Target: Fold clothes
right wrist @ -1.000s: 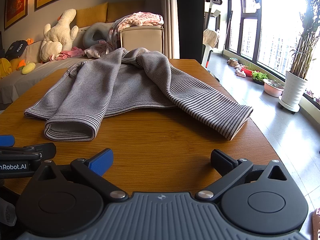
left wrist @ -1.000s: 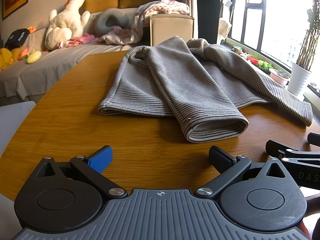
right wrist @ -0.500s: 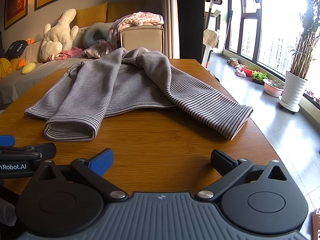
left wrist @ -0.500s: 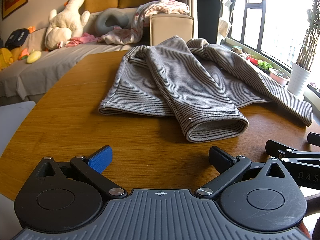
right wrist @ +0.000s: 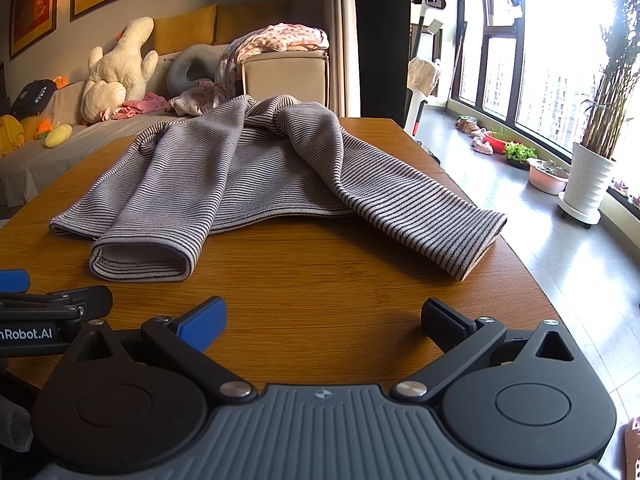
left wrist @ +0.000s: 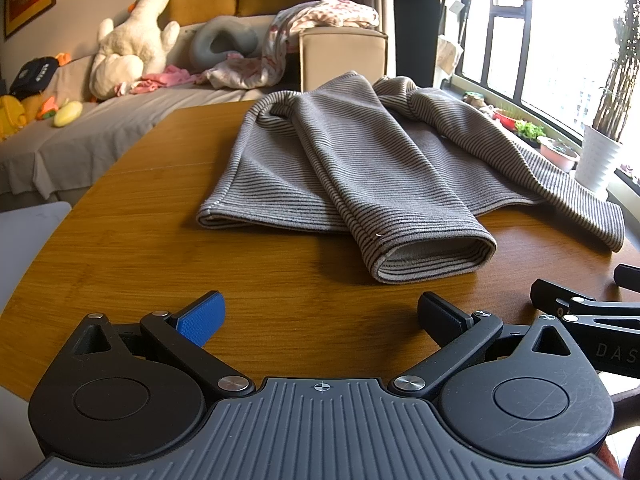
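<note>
**Striped garment on wooden table, both grippers wide and empty**

Wooden table (left wrist: 132,240): rounded edge, warm honey grain, smooth finish. Grey sofa (left wrist: 100,120) behind, cluttered. Tall windows on the right, strong daylight.

Striped sweater (left wrist: 340,168) spread across the far half of the table; soft knit, fine dark and pale horizontal stripes. One sleeve folded inward over the body, cuff (left wrist: 432,256) open toward the near edge. Other sleeve (right wrist: 420,216) stretched out toward the window side, cuff at the table's edge.

On the sofa: white plush duck (left wrist: 128,44), grey neck pillow (left wrist: 220,40), pink patterned laundry (left wrist: 320,16) heaped over the beige armrest, mustard cushions, black cap with unreadable white lettering.

White ribbed planter (right wrist: 588,176) with tall thin stems on a wheeled base, by the window.

Left gripper (left wrist: 320,312): jaws spread wide, nothing between, low at the near table edge, well apart from the cuff. One pad blue and textured, the other black. Right gripper (right wrist: 324,316): same spread, empty, bare wood ahead.

Partial print on the neighbouring tool bodies: "nRobot.AI", "DAS".
</note>
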